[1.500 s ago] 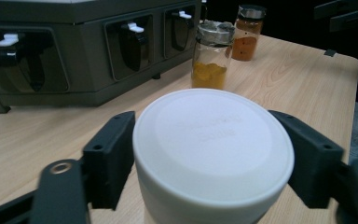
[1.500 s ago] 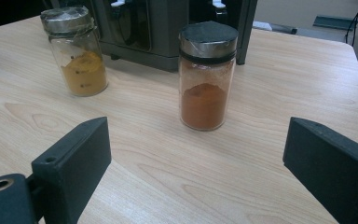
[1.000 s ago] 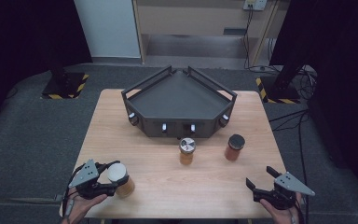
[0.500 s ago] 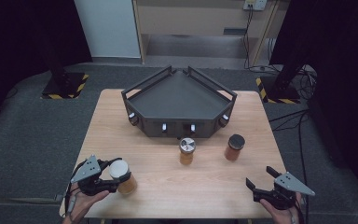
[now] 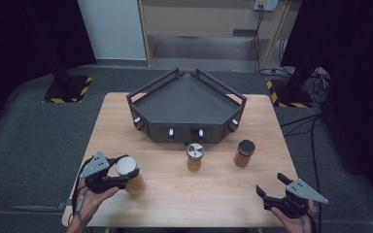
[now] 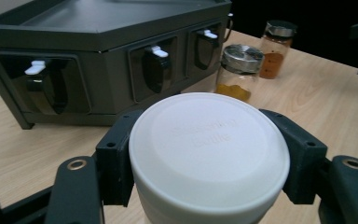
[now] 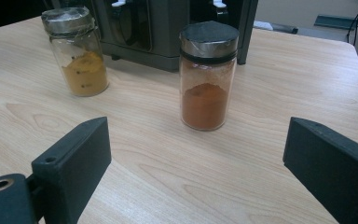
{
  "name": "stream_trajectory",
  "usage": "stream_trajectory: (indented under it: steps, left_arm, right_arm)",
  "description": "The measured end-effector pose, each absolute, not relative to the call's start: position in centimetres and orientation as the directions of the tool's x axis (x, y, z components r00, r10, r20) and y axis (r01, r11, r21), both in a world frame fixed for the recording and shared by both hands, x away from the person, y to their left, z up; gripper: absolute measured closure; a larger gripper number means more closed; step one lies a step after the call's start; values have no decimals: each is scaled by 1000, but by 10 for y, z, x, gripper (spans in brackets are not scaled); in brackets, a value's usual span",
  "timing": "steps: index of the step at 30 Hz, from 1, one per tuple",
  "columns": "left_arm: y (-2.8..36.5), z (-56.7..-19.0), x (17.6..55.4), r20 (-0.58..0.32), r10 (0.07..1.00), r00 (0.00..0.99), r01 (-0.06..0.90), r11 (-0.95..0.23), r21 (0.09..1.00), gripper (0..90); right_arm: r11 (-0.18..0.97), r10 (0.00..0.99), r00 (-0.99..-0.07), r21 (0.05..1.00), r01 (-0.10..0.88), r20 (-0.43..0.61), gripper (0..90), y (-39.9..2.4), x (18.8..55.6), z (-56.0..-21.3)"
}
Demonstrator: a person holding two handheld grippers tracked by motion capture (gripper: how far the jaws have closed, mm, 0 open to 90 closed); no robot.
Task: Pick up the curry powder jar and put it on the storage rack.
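My left gripper (image 5: 124,180) is shut on a white-lidded jar (image 5: 127,166) with amber contents, near the table's front left. In the left gripper view the black jaws press on both sides of the jar's white lid (image 6: 208,140). My right gripper (image 5: 271,184) stands open near the front right corner with nothing between its jaws. In the right gripper view it (image 7: 198,154) faces a black-lidded jar (image 7: 208,77) of orange-brown powder. A silver-lidded jar (image 7: 77,51) of yellow spice stands to that jar's left.
A dark grey angular tray (image 5: 184,130) with clip slots along its front wall sits at the table's far middle. The silver-lidded jar (image 5: 194,156) and the black-lidded jar (image 5: 244,153) stand just in front of it. Dark floor surrounds the wooden table (image 5: 213,194).
My left gripper has moved a little up and to the right with the white-lidded jar in it. The right gripper has kept still.
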State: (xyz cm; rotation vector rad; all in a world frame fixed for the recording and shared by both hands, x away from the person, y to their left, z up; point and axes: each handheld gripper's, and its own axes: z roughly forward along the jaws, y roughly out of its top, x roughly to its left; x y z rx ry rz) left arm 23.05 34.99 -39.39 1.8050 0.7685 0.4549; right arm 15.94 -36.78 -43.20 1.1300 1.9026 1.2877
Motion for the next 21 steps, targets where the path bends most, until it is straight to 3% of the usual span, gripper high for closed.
stream_trajectory:
  steps: [21]
  left_arm:
    - [335, -361, 264, -43, 709, 704, 272, -214, 938, 329]
  right_arm:
    - [177, 876, -483, 929, 326, 3, 77, -368, 160, -433]
